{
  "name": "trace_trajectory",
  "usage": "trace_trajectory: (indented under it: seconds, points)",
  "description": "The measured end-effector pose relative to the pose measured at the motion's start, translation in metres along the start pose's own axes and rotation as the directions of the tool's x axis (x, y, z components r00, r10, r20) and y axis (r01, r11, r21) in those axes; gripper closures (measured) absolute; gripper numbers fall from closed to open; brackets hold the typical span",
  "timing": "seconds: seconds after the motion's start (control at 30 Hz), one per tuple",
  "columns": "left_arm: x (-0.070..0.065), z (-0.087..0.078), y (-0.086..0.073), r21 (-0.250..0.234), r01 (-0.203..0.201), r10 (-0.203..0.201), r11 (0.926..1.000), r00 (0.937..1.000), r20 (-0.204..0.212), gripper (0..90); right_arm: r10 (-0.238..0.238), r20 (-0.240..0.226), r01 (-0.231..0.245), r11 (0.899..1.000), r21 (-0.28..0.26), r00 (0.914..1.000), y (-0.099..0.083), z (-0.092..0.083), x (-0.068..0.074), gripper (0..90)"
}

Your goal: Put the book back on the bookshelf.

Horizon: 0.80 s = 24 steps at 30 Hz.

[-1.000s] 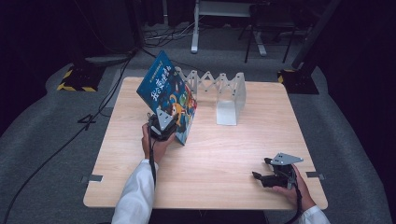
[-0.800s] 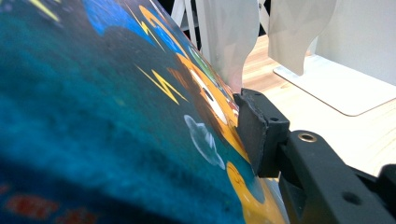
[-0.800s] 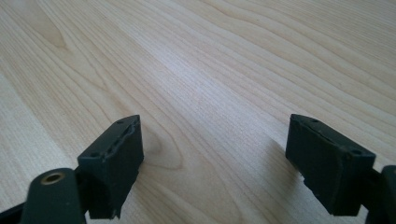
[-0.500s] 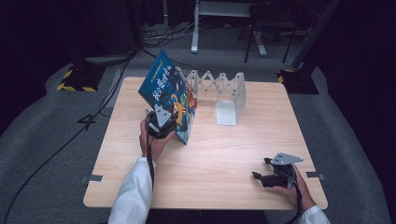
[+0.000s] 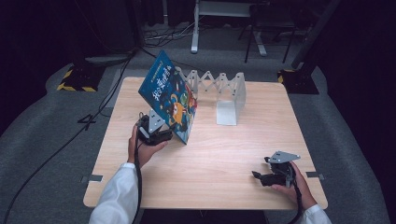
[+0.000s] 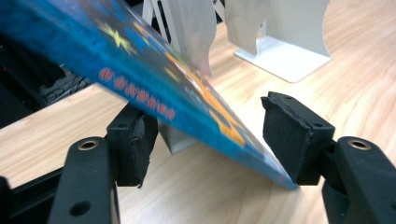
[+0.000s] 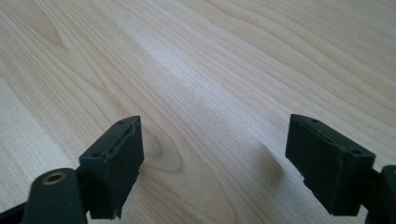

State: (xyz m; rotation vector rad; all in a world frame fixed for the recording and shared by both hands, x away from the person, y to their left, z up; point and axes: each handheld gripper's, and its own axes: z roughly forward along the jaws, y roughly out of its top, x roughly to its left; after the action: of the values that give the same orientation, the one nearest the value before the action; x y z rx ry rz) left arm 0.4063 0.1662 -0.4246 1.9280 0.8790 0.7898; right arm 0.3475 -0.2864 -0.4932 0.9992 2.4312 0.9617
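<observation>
A blue picture book (image 5: 170, 100) stands tilted on its lower edge and leans back against the left end of the white folding rack (image 5: 224, 93). My left gripper (image 5: 164, 135) sits at the book's lower left. Its jaws have just been opening. In the left gripper view the book (image 6: 154, 74) slants across the gap of the left gripper (image 6: 210, 135), and the pads stand well apart and do not clamp it. My right gripper (image 5: 257, 176) rests low over the table's front right, open, with bare wood between its jaws (image 7: 215, 158).
The wooden table (image 5: 224, 154) is bare between the two hands. The rack's end plate (image 6: 275, 51) stands just beyond the book. Cables, stands and a dark floor surround the table.
The left gripper has drawn back a little toward the person and to the left, and its jaws stand wider. The book stays leaning on the rack. The right hand has not moved.
</observation>
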Motion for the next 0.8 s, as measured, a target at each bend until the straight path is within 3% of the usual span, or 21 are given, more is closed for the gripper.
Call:
trace_trajectory:
  seconds: [0.03, 0.17, 0.33, 0.47, 0.5, 0.57, 0.8]
  points:
    - [0.000, -0.004, -0.001, 0.007, 0.004, -0.004, 1.0000, 0.9997, 0.026, 32.7, -0.001, 0.005, 0.001, 1.000, 0.002, 1.0000, 0.002, -0.001, 0.001, 19.8]
    - [0.000, -0.014, -0.006, 0.037, 0.012, -0.015, 0.9993, 0.9977, 0.066, 29.0, -0.017, 0.024, 0.017, 1.000, 0.002, 0.9996, 0.007, -0.006, 0.002, 19.8]
    - [-0.004, -0.029, -0.016, 0.068, -0.020, 0.013, 0.9975, 0.9956, 0.093, 25.4, -0.034, 0.050, 0.034, 0.999, -0.010, 0.9982, 0.013, -0.013, 0.001, 20.1]
    - [-0.004, -0.037, -0.025, 0.111, -0.022, 0.009, 0.9935, 0.9940, 0.109, 20.5, -0.046, 0.069, 0.047, 0.999, -0.009, 0.9966, 0.014, -0.017, 0.001, 20.1]
    - [-0.003, -0.040, -0.029, 0.125, -0.031, 0.015, 0.9916, 0.9914, 0.130, 20.0, -0.045, 0.073, 0.046, 0.999, -0.010, 0.9963, 0.014, -0.018, 0.000, 20.1]
    - [-0.004, -0.043, -0.035, 0.152, -0.059, 0.040, 0.9865, 0.9907, 0.130, 17.9, -0.048, 0.080, 0.050, 0.999, -0.015, 0.9956, 0.014, -0.021, 0.000, 20.1]
    - [-0.005, -0.059, -0.054, 0.217, -0.102, 0.073, 0.9708, 0.9880, 0.137, 17.2, -0.064, 0.108, 0.066, 0.998, -0.018, 0.9921, 0.009, -0.030, -0.003, 20.0]
